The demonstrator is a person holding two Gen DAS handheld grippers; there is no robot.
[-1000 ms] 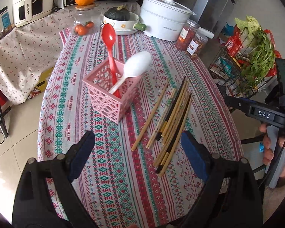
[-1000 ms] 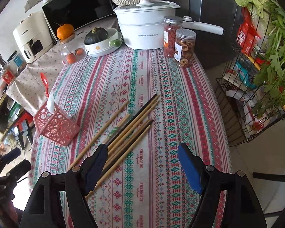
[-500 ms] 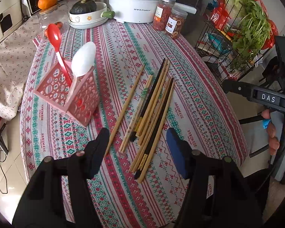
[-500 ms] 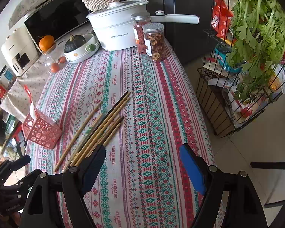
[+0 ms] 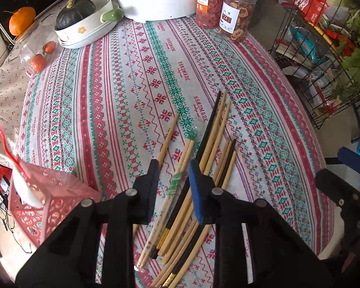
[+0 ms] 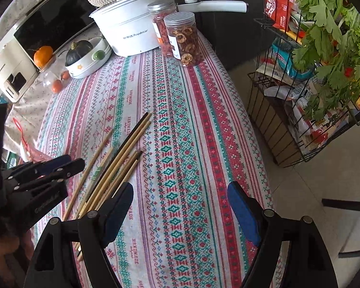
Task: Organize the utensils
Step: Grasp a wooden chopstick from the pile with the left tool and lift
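Chopsticks lie scattered on the table; left gripper, fingers narrowly parted, straddles a green-banded pair without gripping. Only its view shows the pink basket holding 2 spoons. Right gripper gapes wide, empty

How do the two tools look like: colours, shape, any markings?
Both are black plastic. The left tool and the right tool each have two angular fingers faced with blue pads and fixed with round silver rivets. The left tool's side carries small embossed lettering, unreadable. No cables or sleeves are visible.
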